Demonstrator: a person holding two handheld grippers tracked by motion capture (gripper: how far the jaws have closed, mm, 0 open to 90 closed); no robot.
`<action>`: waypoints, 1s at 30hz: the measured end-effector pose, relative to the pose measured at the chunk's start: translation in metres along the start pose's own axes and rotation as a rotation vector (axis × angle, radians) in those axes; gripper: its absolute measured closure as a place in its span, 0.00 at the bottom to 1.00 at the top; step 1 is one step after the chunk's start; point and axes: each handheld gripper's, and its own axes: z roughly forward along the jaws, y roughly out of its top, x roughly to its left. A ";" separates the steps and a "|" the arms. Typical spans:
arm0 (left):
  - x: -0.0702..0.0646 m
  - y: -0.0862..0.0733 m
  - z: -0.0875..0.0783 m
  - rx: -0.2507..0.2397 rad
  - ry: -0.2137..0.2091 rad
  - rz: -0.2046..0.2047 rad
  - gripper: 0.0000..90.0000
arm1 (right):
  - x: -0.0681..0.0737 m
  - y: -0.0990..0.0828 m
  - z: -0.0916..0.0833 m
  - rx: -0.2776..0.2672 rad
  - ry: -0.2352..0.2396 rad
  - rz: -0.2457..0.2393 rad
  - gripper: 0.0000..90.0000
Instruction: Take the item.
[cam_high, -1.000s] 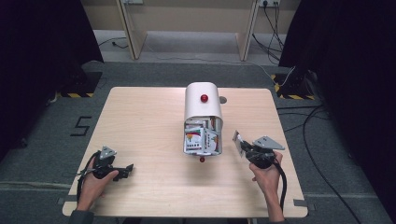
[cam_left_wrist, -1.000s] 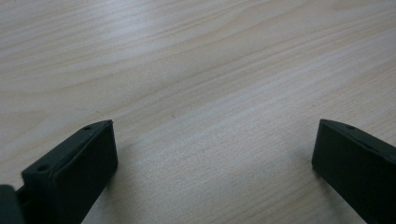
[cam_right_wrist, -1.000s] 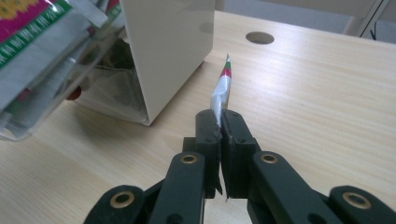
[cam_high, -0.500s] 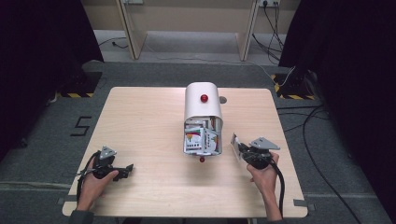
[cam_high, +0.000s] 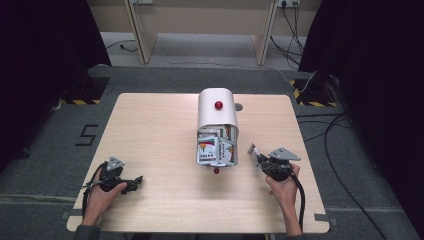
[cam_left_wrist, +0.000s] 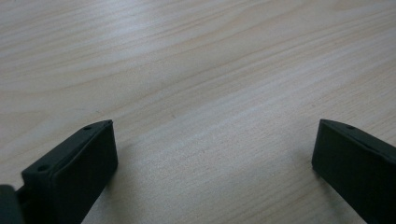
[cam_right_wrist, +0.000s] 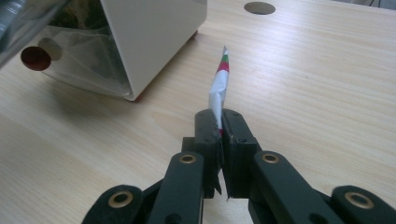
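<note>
Right tool (cam_right_wrist: 220, 122) pinching probably a sachet (cam_right_wrist: 220, 84), dispenser (cam_high: 217, 125) beside, left tool (cam_high: 131, 183) open

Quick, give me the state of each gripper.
Left gripper: open, holding nothing, low over the table.
Right gripper: shut on a thin paper packet.

In the right gripper view the white box (cam_right_wrist: 154, 42) is cut off by the top and left edges, and its clear front flap (cam_right_wrist: 70, 51) is blurred, so the contents behind it cannot be read. The lower end of the thin paper packet (cam_right_wrist: 219, 88) is hidden between the pressed jaws of the right tool (cam_right_wrist: 221, 135). In the high view the print on the packets in the box (cam_high: 216, 147) is too small to tell.
</note>
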 end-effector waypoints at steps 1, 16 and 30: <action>0.000 0.000 0.000 0.000 0.000 0.000 0.00 | -0.001 0.000 0.000 0.003 -0.004 0.002 0.95; 0.000 0.000 0.000 0.000 0.000 0.000 0.00 | -0.009 -0.005 0.002 0.029 -0.089 0.004 0.84; 0.000 0.000 0.000 0.000 0.000 -0.001 0.00 | -0.014 -0.011 0.007 0.070 -0.148 0.029 0.72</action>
